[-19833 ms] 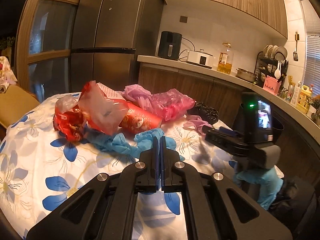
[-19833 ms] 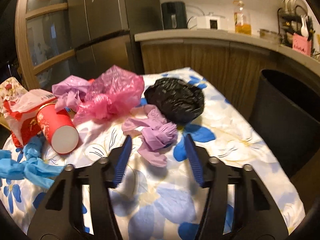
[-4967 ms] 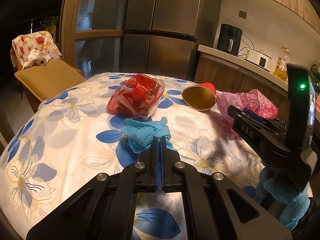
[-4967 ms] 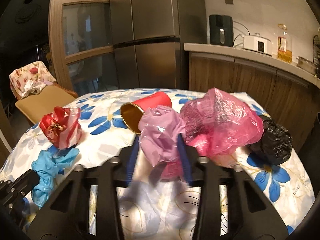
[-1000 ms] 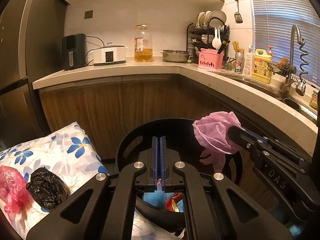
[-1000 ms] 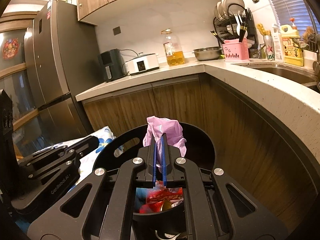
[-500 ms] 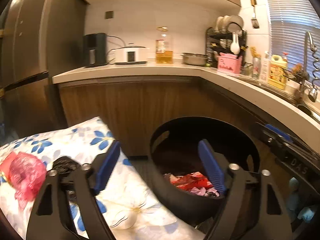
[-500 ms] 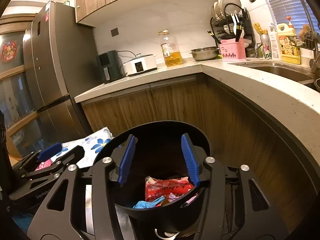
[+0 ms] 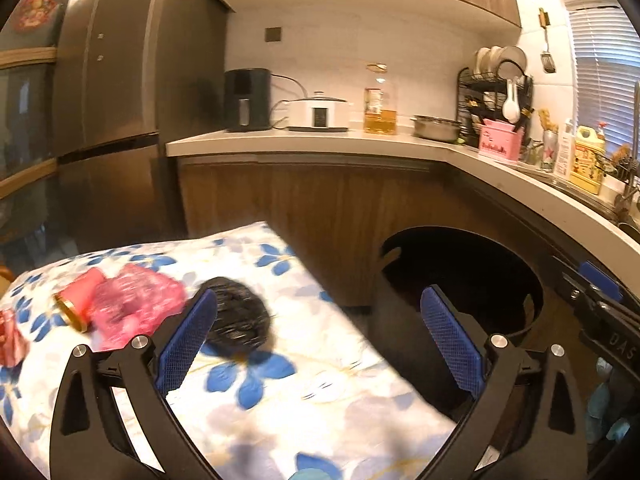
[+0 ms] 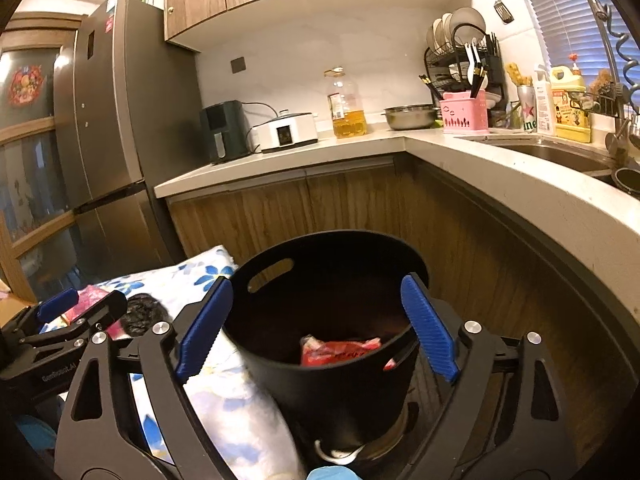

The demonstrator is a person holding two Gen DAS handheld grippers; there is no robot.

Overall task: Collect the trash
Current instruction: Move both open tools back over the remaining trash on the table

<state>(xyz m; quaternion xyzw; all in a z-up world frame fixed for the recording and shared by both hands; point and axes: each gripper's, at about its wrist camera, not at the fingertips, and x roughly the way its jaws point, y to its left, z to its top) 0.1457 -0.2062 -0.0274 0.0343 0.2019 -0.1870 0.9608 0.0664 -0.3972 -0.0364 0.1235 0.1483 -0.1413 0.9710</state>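
Observation:
My left gripper (image 9: 320, 340) points over the table's corner, its jaws opening wide with nothing between them. On the floral tablecloth (image 9: 320, 400) lie a black bag (image 9: 240, 320), a pink bag (image 9: 132, 308), a red cup (image 9: 80, 300) and a red wrapper (image 9: 8, 336). The black bin (image 9: 460, 272) stands to the right, beside the table. My right gripper (image 10: 316, 324) hovers over the bin (image 10: 340, 384), jaws opening and holding nothing. A red wrapper (image 10: 340, 350) lies inside the bin. The left gripper (image 10: 60, 320) shows at the left edge of the right wrist view.
A wooden cabinet and pale counter (image 10: 500, 184) curve around the bin. On the counter stand an air fryer (image 9: 246, 98), a cooker (image 9: 318, 114), an oil bottle (image 9: 378, 100) and a dish rack (image 9: 496, 96). A steel fridge (image 9: 112, 100) rises behind the table.
Both grippers went from shut to wide open. The purple bag has left the right gripper. The left gripper swung left, from over the bin towards the table.

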